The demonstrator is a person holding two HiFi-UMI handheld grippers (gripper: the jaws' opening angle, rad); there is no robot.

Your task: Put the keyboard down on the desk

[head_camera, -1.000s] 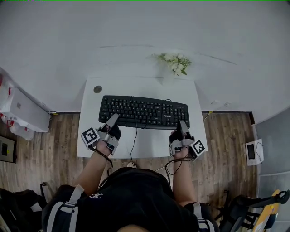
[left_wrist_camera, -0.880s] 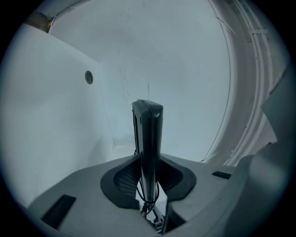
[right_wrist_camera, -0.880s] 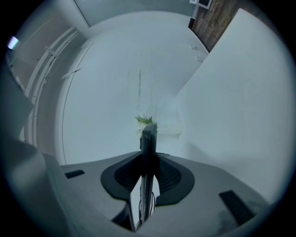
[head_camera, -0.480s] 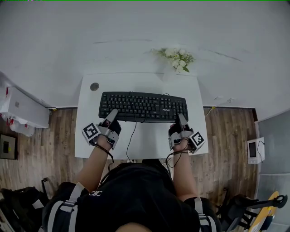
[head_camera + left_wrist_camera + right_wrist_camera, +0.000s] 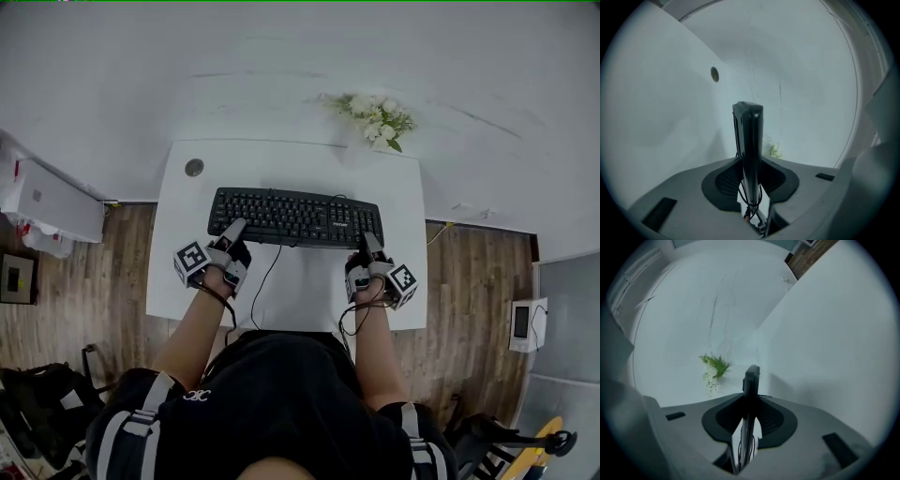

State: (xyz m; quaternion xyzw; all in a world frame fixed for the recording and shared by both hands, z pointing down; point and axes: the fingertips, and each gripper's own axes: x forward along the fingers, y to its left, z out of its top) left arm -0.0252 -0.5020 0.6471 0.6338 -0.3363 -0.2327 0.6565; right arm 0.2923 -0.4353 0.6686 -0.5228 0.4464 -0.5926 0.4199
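Left tongs [image 5: 234, 228], right tongs [image 5: 368, 240]: 2 pinching near edge of 1 keyboard [image 5: 295, 216]; 1 desk [image 5: 281, 164]; 1 flower bunch [image 5: 375, 117].

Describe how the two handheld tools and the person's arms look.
Left tool and right tool: grey bodies, tapered grey jaws with black ribbed pads. Each carries a white cube with black square markers. Black cables loop off the wrists. Forearms bare; black top with grey-white shoulder straps.
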